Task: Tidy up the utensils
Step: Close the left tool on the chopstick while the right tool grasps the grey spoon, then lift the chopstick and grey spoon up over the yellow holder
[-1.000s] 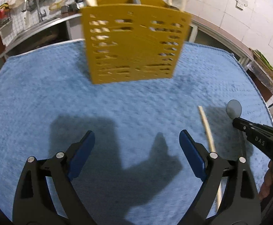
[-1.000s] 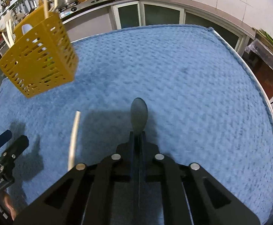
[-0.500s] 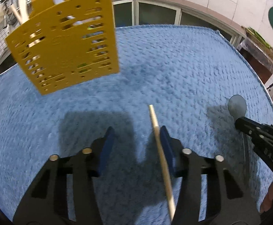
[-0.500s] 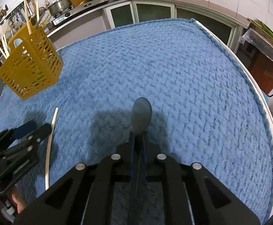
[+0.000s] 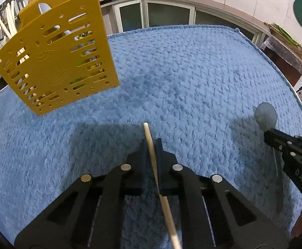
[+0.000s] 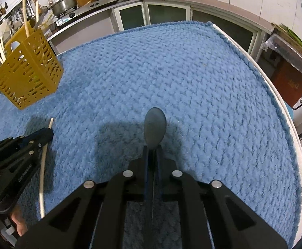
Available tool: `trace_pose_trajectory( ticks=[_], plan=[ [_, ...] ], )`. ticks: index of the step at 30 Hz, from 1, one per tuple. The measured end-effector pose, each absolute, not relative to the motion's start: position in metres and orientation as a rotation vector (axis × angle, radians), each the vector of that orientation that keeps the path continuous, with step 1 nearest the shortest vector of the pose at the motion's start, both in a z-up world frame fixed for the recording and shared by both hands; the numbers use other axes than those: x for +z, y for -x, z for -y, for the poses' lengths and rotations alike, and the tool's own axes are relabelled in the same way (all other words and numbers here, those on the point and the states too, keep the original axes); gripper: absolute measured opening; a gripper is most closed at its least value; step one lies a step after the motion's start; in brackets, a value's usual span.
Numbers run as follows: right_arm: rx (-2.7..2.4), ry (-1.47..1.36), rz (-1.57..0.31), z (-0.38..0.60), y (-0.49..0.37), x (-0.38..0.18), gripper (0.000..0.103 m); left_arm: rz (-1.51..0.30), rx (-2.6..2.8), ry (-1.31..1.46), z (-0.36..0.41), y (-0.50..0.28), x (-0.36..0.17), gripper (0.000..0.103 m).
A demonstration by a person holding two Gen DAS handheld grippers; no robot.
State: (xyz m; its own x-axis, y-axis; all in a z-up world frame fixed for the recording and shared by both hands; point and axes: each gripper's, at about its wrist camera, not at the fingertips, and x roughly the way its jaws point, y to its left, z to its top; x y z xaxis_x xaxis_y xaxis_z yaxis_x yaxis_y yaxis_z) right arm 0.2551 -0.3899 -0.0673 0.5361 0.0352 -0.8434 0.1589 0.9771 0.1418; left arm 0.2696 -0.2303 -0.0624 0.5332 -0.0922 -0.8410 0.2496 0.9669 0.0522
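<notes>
A yellow perforated utensil holder [image 5: 57, 62] stands on the blue mat at the far left, with chopsticks and a spoon inside; it also shows in the right wrist view [image 6: 27, 74]. My left gripper [image 5: 152, 145] is shut on a pale wooden chopstick [image 5: 148, 137] that lies on the mat and runs back under the jaws. My right gripper [image 6: 152, 151] is shut on the handle of a grey metal spoon [image 6: 155, 124], bowl pointing forward. The spoon [image 5: 266, 115] and right gripper show at the right of the left wrist view.
The blue textured mat [image 6: 171, 72] covers a round table whose white rim [image 6: 285, 108] curves along the right. A kitchen counter with a stove and pot [image 6: 64, 2] and glass-door cabinets [image 5: 165, 14] stand behind the table.
My left gripper has swung right over the chopstick and its jaws have closed from wide open onto it. The right gripper keeps hold of the spoon and has barely moved.
</notes>
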Motion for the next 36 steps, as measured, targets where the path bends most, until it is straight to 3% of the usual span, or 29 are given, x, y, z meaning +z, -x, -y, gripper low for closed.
trace_pose_trajectory(
  ticks=[13,25,36],
  plan=[
    [-0.025,-0.197,-0.923,0.357,-0.247,-0.046,0.006,-0.848,-0.218,-0.192,0.201,-0.243,-0.036,0.005],
    [0.084,-0.179,-0.770,0.301,-0.252,-0.007,0.002,-0.709,-0.173,-0.106,0.114,-0.246,0.004,0.005],
    [0.187,-0.264,-0.761,0.280,-0.271,0.006,0.002,-0.654,-0.231,0.047,0.041,-0.257,0.045,0.005]
  ],
)
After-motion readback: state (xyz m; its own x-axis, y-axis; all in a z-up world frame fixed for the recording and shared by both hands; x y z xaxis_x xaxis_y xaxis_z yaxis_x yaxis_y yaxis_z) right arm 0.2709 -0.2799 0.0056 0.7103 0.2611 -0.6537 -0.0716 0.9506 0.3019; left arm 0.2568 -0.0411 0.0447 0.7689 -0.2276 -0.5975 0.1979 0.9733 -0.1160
